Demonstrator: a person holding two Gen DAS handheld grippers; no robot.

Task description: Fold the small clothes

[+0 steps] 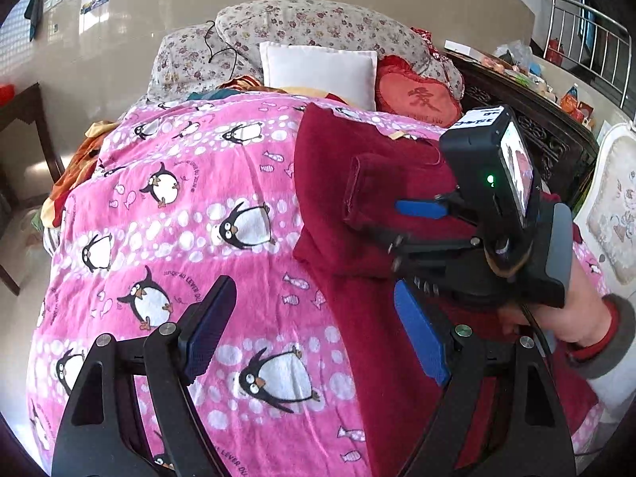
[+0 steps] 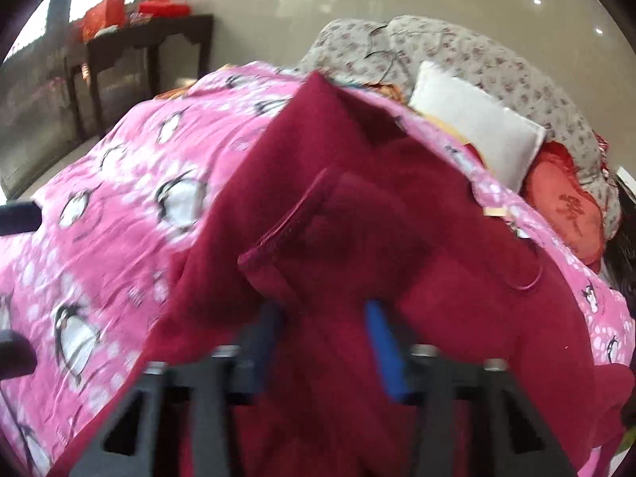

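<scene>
A dark red fleece garment [image 1: 338, 167] lies on a pink penguin blanket [image 1: 179, 206] on a bed, with one sleeve folded across it. My left gripper [image 1: 314, 330] is open and empty, low over the blanket beside the garment's left edge. My right gripper [image 2: 326, 338] is closed on a fold of the red garment [image 2: 318, 206] and lifts it; the view is blurred. The right gripper also shows in the left wrist view [image 1: 401, 230], over the garment.
A white pillow [image 1: 318, 67], a red heart cushion [image 1: 417, 97] and a floral quilt [image 1: 302, 24] lie at the head of the bed. A dark carved table [image 1: 536, 119] with clutter stands right. A dark side table [image 2: 147, 43] stands far left.
</scene>
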